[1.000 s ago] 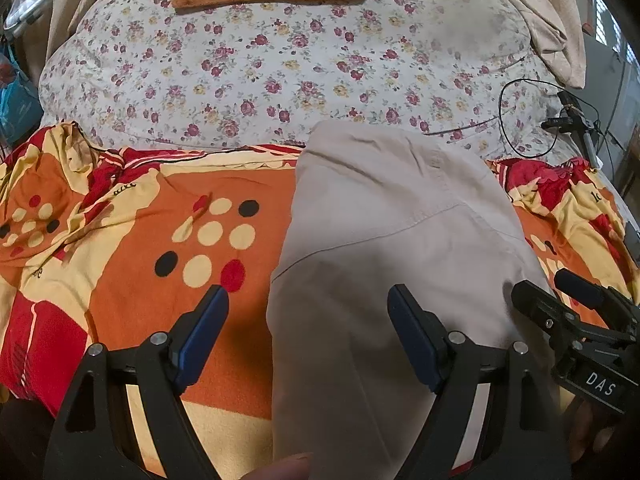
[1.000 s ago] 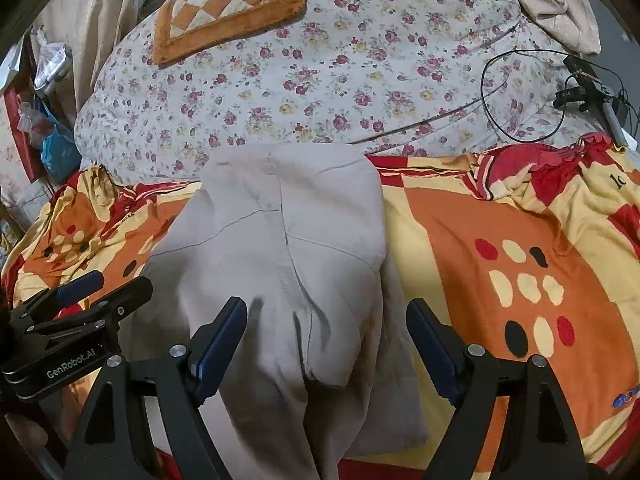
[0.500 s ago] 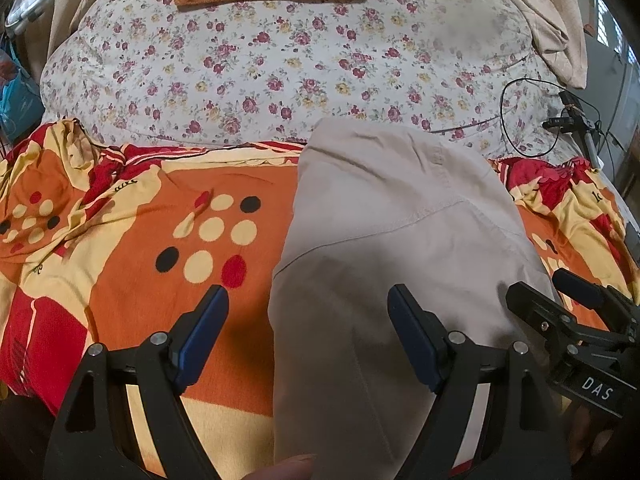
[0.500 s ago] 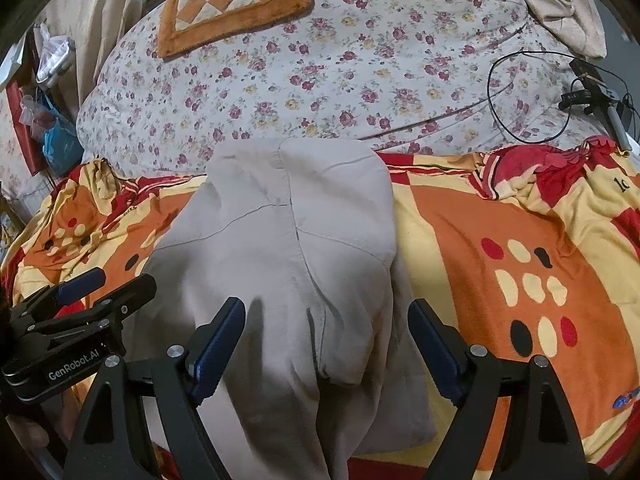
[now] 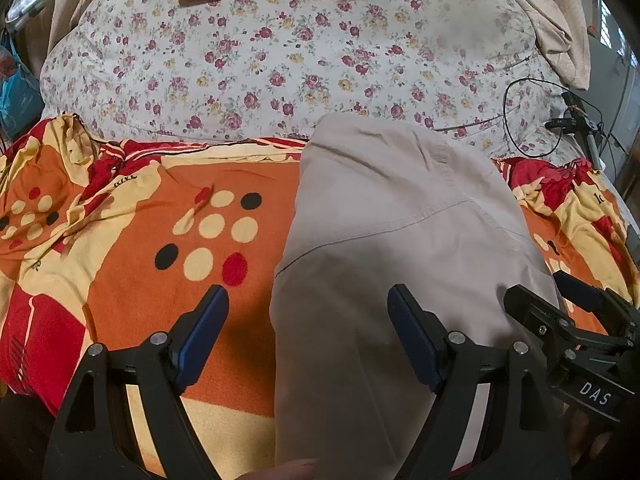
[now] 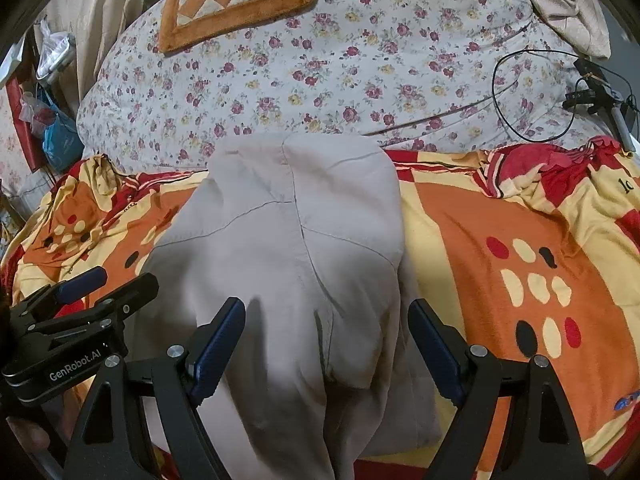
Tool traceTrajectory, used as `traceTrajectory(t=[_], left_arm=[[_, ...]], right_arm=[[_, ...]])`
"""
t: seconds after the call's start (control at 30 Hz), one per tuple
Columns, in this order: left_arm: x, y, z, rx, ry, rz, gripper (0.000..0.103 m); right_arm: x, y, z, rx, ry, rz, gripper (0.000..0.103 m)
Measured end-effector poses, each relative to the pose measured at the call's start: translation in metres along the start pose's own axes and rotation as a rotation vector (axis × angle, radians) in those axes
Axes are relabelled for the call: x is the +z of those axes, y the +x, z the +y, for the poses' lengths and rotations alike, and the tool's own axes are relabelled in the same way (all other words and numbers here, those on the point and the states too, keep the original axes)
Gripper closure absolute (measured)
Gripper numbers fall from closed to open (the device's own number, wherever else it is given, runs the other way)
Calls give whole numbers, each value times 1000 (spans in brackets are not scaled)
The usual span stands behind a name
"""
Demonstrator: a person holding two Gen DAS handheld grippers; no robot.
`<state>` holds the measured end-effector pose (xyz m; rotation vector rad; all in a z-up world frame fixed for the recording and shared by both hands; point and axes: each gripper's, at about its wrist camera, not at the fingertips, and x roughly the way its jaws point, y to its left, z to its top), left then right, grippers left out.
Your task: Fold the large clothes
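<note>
The bed carries everything here, its far part covered by a white quilt with small red flowers and its near part by an orange, red and yellow dotted blanket. A beige garment lies lengthwise along the blanket. An orange checkered cushion rests on the quilt, and a looped black cable lies near its right edge.

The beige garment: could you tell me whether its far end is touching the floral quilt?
Touching: the right wrist view shows the beige garment overlapping the floral quilt with no gap.
</note>
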<state>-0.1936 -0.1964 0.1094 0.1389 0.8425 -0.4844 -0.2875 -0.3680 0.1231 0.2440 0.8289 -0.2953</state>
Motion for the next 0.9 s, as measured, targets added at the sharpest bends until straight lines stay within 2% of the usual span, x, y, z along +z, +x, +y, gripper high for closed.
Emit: traceTrajectory(t=[0.9], left_arm=[[-1, 3, 2, -6, 1, 4, 21]], right_arm=[[-3, 4, 1, 11, 2, 7, 18]])
